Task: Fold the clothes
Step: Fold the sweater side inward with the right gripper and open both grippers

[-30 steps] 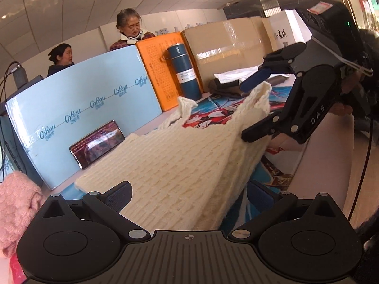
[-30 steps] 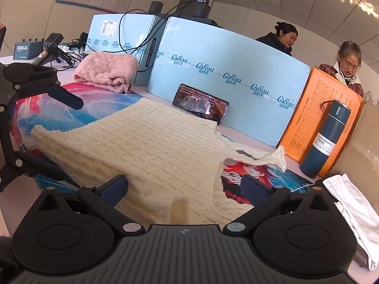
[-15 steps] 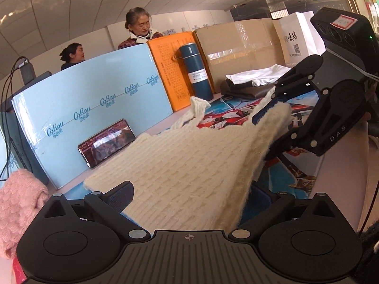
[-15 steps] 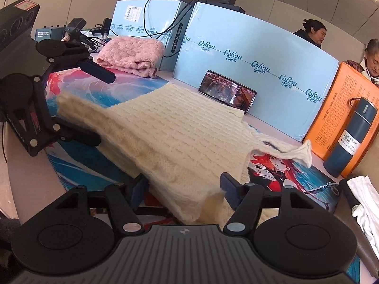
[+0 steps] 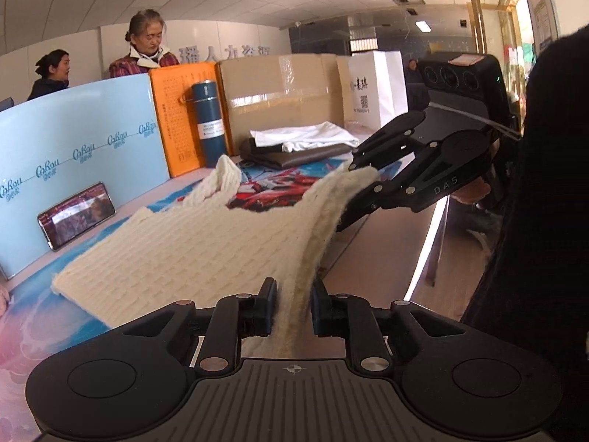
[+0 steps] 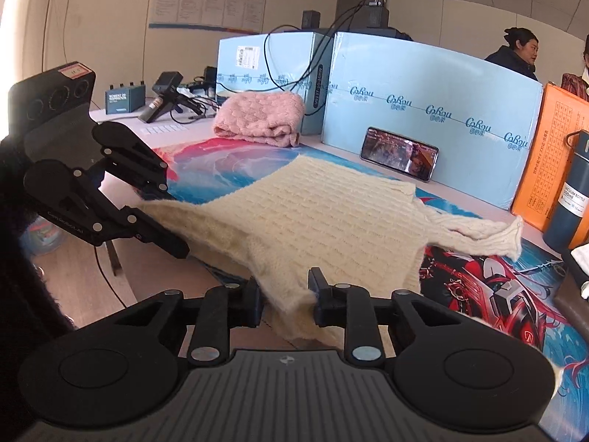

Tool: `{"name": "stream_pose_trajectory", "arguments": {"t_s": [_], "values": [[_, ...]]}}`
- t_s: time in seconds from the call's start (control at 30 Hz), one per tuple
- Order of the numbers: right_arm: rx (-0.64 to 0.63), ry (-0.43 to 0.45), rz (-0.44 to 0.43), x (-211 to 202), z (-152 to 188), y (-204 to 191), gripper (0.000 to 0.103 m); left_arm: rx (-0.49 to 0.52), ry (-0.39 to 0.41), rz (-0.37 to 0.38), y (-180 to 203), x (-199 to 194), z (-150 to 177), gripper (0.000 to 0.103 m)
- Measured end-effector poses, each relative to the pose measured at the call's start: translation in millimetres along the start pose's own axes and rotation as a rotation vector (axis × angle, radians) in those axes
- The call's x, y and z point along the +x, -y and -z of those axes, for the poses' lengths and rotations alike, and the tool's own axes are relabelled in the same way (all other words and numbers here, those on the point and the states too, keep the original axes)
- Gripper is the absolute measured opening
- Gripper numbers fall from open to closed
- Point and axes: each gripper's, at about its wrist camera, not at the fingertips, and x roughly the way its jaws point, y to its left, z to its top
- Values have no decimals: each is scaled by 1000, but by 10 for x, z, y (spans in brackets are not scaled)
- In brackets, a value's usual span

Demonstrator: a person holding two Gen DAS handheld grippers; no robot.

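Bench (image 6: 154, 258) w/ pale top, covered mostly by a printed mat (image 6: 489, 287) in blue, red & white. On the mat: cream knit top (image 6: 313, 217), far part flat, near edge raised off it. Pink knit (image 6: 261, 118) at mat's far left, folded. Phone (image 6: 399, 158) leans on blue boxes (image 6: 423, 110). Orange box (image 6: 548, 154), blue bottle (image 6: 570, 202); white & dark clothes (image 5: 305, 143) stacked at right, poss. partly on the mat.
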Motion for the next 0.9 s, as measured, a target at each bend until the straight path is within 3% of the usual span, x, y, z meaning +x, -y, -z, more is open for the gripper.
{"name": "stream_pose_trajectory", "arguments": {"t_s": [0.13,0.23,0.43,0.67,0.7,0.77,0.83,0.87,0.9], "values": [[35,68,126,194,-166,177,23,-113,127,-141,-223,15,-64,19],[59,108,208,375,-291,314,23,-191,142,-210,-401,133,-93,19],[50,56,296,869,-463,536,23,-328,75,-295,-806,374,-230,21],[59,-88,383,1243,-435,696,27,-329,-103,-346,-978,782,-193,22],[59,-113,399,1286,-420,717,29,-328,-112,-357,-985,808,-176,24],[61,-146,423,1335,-396,742,45,-333,-119,-369,-1001,828,-160,25],[60,-156,441,1342,-379,740,55,-326,-126,-420,-995,822,-162,43],[59,-162,450,1346,-371,739,62,-319,-127,-459,-985,807,-168,66],[59,-167,459,1349,-363,738,67,-317,-118,-499,-971,772,-178,81]]}}
